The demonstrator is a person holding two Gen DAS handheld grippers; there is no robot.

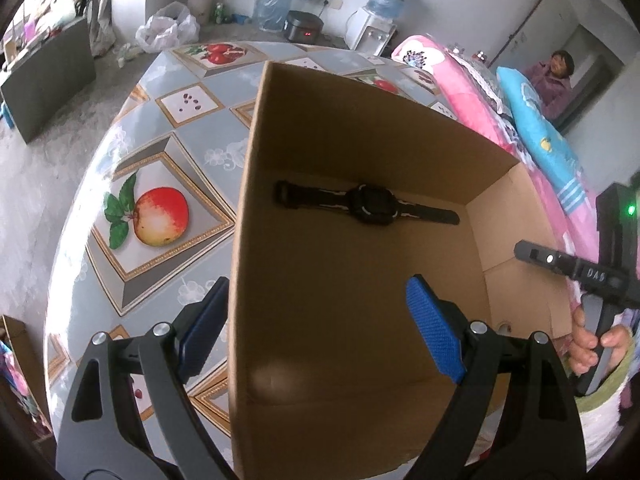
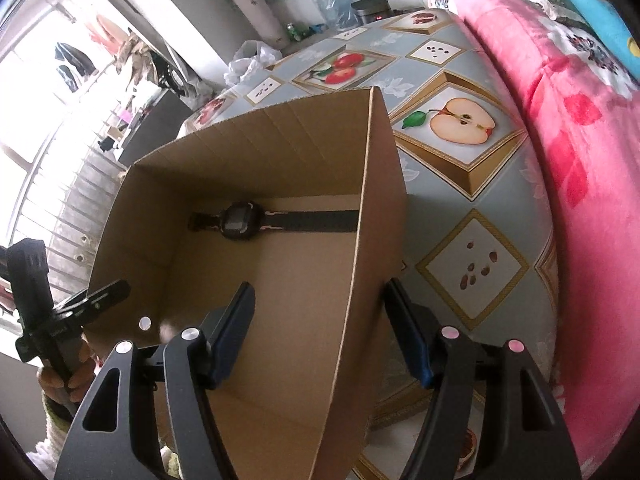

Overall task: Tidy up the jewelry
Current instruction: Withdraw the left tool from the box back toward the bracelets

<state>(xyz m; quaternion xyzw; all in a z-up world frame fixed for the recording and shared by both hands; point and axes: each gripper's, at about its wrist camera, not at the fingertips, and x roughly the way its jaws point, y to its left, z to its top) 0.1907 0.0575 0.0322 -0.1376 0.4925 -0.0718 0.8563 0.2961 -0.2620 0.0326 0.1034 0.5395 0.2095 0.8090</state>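
- Left wrist view: left gripper straddles the cardboard box's left wall, jaws wide, pressing nothing.
- Watch lies flat on the box floor at twelve o'clock.
- Right gripper straddles the right wall, jaws apart, empty.
- Looks like the box gets gripped next: both jaws must close on the walls.

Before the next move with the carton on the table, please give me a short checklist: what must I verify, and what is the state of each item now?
1. Left gripper astride the left wall of the cardboard box, jaws open: ok.
2. Right gripper astride the right wall, jaws open: ok.
3. Pads pressing on the walls: not ok, gaps show.
4. Watch lying flat on the box floor: ok.
5. Box standing fully on the table: cannot tell, near edge hidden.
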